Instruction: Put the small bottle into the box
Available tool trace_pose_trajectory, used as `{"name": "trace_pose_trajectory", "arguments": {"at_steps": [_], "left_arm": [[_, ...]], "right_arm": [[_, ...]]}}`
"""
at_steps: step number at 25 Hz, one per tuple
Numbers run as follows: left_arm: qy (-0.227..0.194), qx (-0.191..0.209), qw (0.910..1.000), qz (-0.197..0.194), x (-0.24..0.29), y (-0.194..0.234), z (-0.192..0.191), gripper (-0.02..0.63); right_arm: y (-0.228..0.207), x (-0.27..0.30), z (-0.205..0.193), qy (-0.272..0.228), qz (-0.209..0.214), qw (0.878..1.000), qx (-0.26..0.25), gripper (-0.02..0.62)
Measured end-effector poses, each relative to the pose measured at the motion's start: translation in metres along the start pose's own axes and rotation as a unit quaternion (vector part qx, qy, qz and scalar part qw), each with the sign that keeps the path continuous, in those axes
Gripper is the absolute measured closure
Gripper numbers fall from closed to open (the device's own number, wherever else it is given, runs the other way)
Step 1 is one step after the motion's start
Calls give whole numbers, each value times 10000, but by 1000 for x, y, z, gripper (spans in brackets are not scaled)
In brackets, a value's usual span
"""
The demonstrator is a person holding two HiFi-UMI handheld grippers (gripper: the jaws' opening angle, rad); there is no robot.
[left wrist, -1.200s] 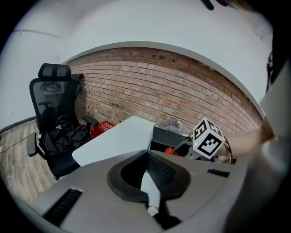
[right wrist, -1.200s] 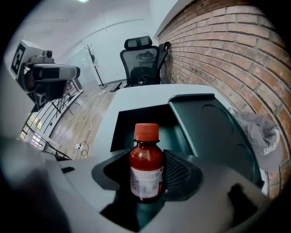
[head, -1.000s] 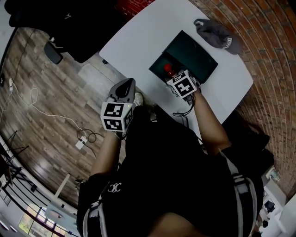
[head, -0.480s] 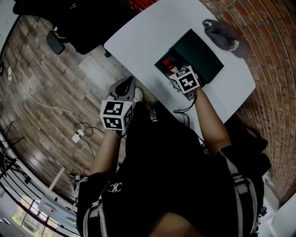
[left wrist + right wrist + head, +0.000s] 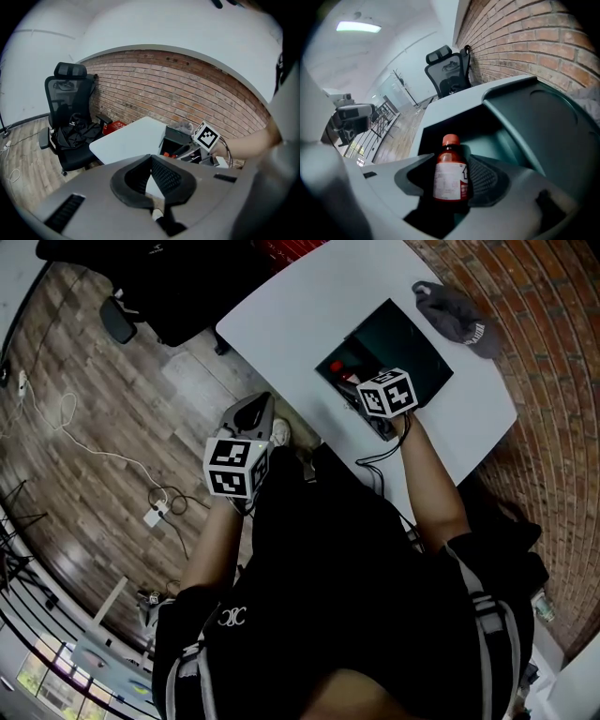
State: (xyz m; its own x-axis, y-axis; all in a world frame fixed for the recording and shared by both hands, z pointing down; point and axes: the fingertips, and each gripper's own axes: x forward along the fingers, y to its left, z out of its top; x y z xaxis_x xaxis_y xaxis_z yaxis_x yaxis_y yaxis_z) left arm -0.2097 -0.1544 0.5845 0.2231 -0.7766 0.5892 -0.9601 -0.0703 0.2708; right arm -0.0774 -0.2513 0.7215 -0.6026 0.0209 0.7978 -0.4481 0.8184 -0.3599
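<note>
A small bottle [image 5: 450,176] with a red cap and white label stands upright between the jaws of my right gripper [image 5: 451,165], which is shut on it. It hangs over the open dark green box [image 5: 506,136], just above the dark inside. In the head view the right gripper [image 5: 364,382] sits over the box [image 5: 412,343] on the white table [image 5: 300,306], with the bottle's red cap [image 5: 349,372] showing beside the marker cube. My left gripper [image 5: 256,412] hangs off the table's near edge over the wood floor, its jaws [image 5: 151,159] together and holding nothing.
A grey cap [image 5: 454,313] lies on the table beyond the box. A brick wall [image 5: 553,381] runs along the right. A black office chair [image 5: 70,117] stands left of the table. Cables [image 5: 56,427] trail over the floor.
My right gripper has carried the bottle farther over the box opening. The left gripper has stayed where it was.
</note>
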Motion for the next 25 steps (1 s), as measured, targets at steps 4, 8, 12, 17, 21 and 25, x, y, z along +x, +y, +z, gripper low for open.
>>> {"name": "trace_pose_trajectory", "arguments": {"at_steps": [4,8,12,17,21,25], "left_arm": [[-22,64,9999,-79,-3,-10,4,592],[-53,216,9996,-192,-1,-22,12,592],[-84,382,9986,-353,4,-37,20,592],[-199,582,9967,-530,11,-60,32,592],[-324,758,9943,-672,15,-74,46,592],[-472,907,9921,-731,19,-83,65,592]], "right_arm": [[11,-16,13,-503,216,9979,346,373],[16,-35,22,-934,97,9948,388,373],[22,-68,35,-1545,-259,9866,448,521],[20,-134,63,-2633,-956,9594,336,564],[19,-191,79,-3318,-1590,9298,66,565],[22,-252,84,-3967,-2370,8868,59,565]]}}
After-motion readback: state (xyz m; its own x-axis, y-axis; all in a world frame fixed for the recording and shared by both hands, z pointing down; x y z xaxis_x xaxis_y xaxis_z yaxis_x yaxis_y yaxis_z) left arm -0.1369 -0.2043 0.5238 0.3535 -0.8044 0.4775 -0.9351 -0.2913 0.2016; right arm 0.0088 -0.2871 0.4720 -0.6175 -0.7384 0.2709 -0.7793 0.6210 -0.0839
